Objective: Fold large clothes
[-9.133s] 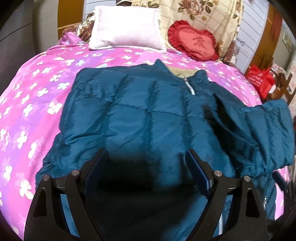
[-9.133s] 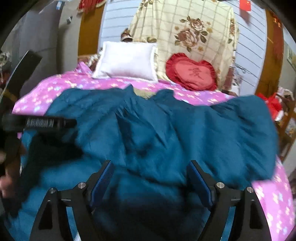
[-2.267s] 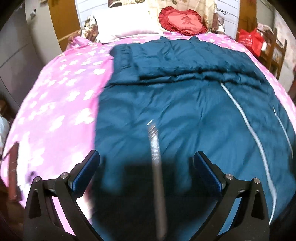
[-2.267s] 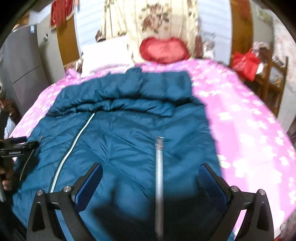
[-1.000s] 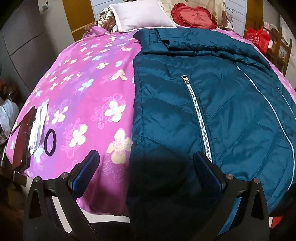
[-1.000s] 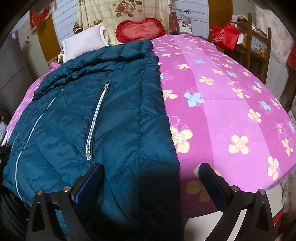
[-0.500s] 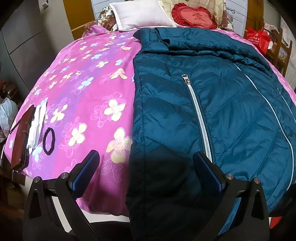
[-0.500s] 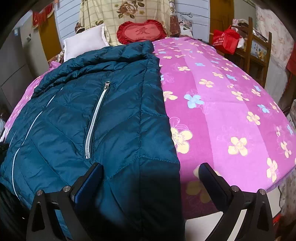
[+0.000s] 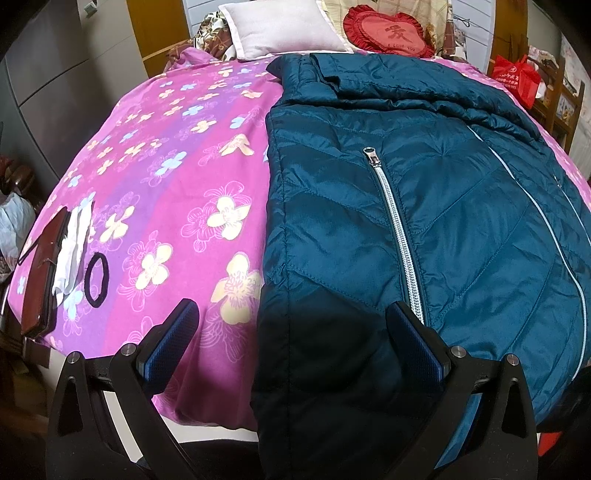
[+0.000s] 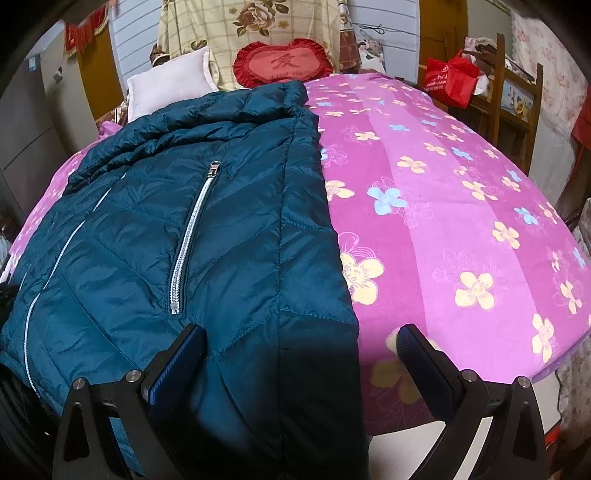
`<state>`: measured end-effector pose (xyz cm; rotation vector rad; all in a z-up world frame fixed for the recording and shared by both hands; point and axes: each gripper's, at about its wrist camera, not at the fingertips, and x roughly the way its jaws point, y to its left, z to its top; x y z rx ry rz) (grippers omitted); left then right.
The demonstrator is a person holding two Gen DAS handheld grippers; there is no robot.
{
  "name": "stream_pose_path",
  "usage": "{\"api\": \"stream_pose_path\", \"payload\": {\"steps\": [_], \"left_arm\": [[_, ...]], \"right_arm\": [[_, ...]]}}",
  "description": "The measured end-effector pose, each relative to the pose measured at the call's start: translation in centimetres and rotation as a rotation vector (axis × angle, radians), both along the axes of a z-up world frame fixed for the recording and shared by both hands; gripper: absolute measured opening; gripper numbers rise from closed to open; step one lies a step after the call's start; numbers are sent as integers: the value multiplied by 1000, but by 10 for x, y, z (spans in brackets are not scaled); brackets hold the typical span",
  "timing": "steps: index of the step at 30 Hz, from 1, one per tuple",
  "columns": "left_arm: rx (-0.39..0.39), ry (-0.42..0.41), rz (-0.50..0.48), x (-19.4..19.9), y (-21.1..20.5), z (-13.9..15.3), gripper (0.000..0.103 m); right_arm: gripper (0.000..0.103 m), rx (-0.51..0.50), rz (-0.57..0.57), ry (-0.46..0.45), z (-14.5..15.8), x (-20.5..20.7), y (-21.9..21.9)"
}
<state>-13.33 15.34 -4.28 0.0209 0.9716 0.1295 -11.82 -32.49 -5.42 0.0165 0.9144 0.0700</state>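
A dark teal quilted jacket (image 9: 424,206) lies spread front-up on the pink flowered bed cover (image 9: 177,192), its hem hanging over the near edge of the bed. Silver pocket zips (image 9: 397,229) run down both sides. My left gripper (image 9: 291,328) is open above the jacket's left hem corner, holding nothing. In the right wrist view the same jacket (image 10: 192,236) fills the left half. My right gripper (image 10: 301,347) is open over its right hem corner, with the bed cover (image 10: 461,206) to the right.
A white pillow (image 9: 280,33) and a red heart cushion (image 9: 391,29) sit at the head of the bed. A brown wallet (image 9: 40,273), white tissue and a black hair tie (image 9: 96,275) lie at the left edge. A red bag (image 10: 450,79) hangs on wooden chairs at the right.
Over nine seconds the jacket went from bunched with a sleeve folded over to lying flat, front up. In the last second both grippers barely shifted and stayed open.
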Motion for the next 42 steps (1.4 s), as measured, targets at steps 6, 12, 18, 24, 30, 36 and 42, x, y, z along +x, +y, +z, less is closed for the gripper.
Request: {"api": "stream_pose_path", "payload": {"steps": [6,12,18,24,30,36,42], "left_arm": [[-18,-12,-5,-4,2,2,102],[-122,-28,-48,-19,14,4,102],[-195,31,-91,-25,2,-8,102],[-215,28,-175,-33,-17,-6,102],[-251,15,-205,-46,-20,-5,102],[-259,-15,-171,-42,-17,-5,102],[-335,-9,-257,-51,-21,-3,102]], "right_arm": [[103,36,7,18,2,1,-4],[102,220,63,0,6,-17,-28],[86,333,219,-4,7,-39,-24],[78,414,236,10,6,-28,-20],[78,394,230,4,6,-26,-14],[85,400,233,-5,5,-22,-15],[98,292,256,-13,6,-19,5]]}}
